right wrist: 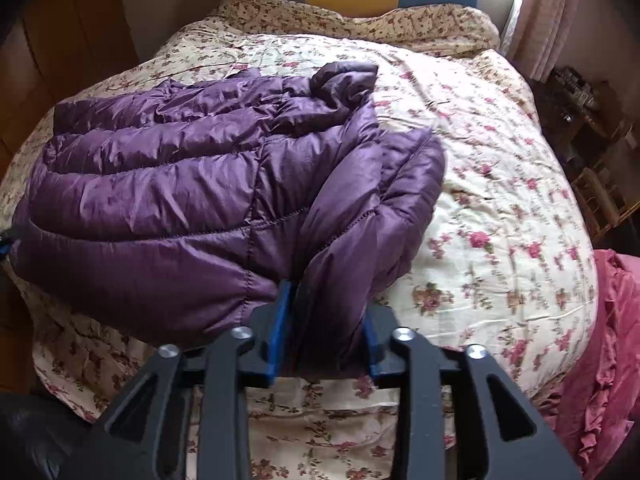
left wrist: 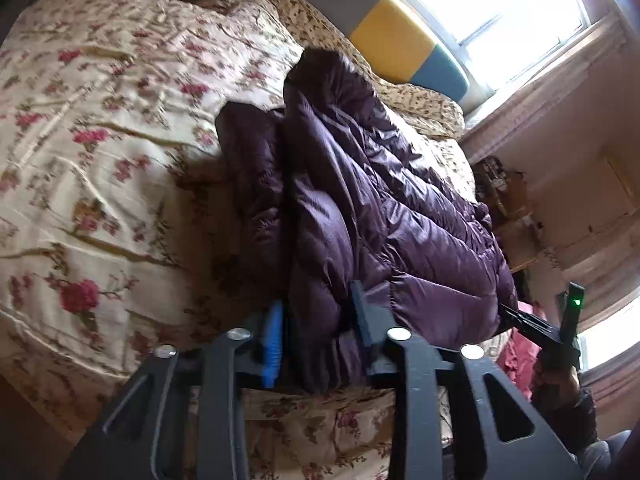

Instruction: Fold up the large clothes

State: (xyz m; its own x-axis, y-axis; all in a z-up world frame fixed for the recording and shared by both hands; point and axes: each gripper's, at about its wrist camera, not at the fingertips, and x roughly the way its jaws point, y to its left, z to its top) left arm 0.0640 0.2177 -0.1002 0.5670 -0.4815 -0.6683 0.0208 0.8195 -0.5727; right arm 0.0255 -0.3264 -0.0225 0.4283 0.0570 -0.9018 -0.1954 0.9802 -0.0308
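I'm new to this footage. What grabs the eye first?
A shiny purple puffer jacket lies bunched on the flowered bedspread. Each tool, left and right, pinches its near edge. Behind, a grey, yellow and blue headboard stands by a bright window.

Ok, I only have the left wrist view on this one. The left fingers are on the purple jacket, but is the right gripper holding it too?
Observer: Yes. The right wrist view shows the right gripper shut on the near edge of the jacket, with fabric bunched between its fingers.
Reviewer: Anything beside the bed on that side?
Observer: A pink ruffled cloth hangs along the right edge of the bed.
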